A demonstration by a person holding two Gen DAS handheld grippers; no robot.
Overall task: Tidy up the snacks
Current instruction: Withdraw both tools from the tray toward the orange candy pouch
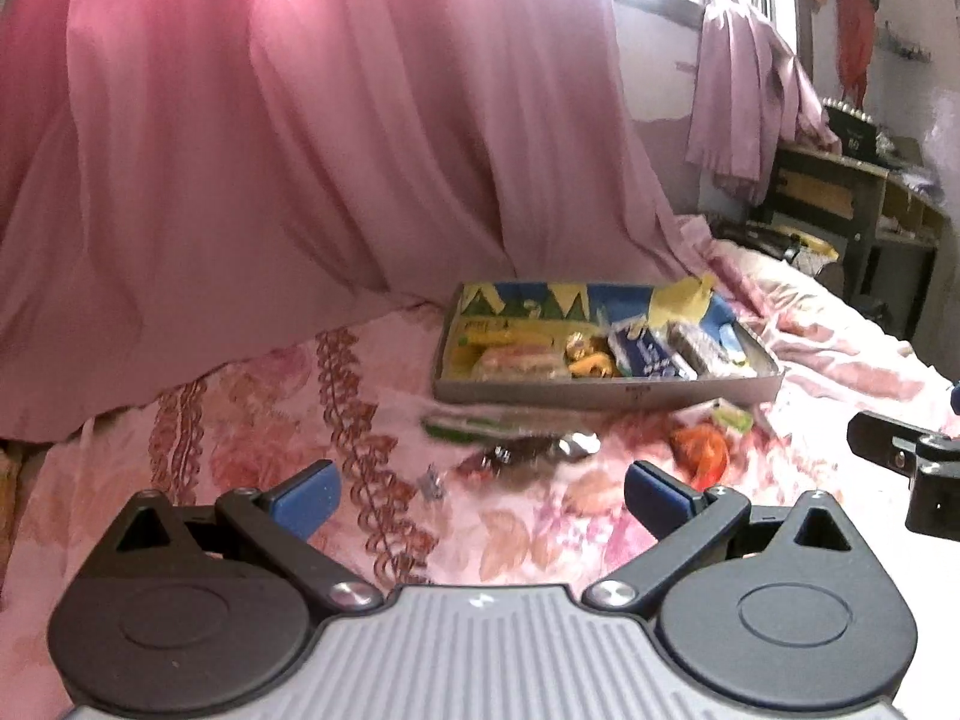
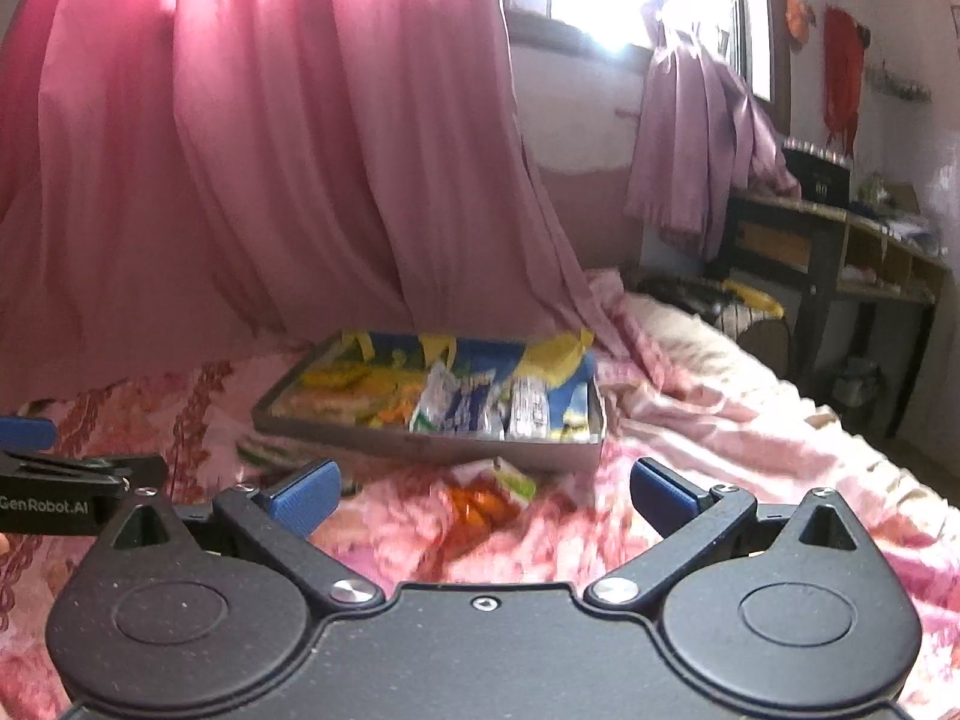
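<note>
The pink curtain point(image 1: 270, 138) filled most of what I saw, thin fabric hanging in long soft folds down to the bed, with window light burning through its top. Below it lay the floral bedspread point(image 1: 252, 420), a smooth, faintly glossy cloth rumpled into ridges, which I judged a poor, yielding base for anything set on it.

On that cloth sat the shallow box point(image 1: 600, 389), a flat rectangular tray of grey card with a printed blue and yellow lining. I took it to be the place for collecting, since wrapped snacks already lay side by side in it: yellow packs toward its left, a blue and white pack point(image 1: 651, 357) and a dark speckled bar point(image 1: 696, 345) toward its right.

Loose snacks waited just in front of the box's near wall: an orange crinkled packet point(image 2: 480, 507), a long green wrapper point(image 1: 474, 426), and some small shiny foil pieces point(image 1: 576, 444), all blurred, so I could not read them.

I had the left gripper point(image 1: 480, 495) low over the bedspread with its blue-padded jaws spread wide and holding nothing, the foil pieces ahead of it. The right gripper point(image 2: 483, 495) was likewise spread and empty, lined up with the orange packet, which looked the likeliest thing to take.
</note>
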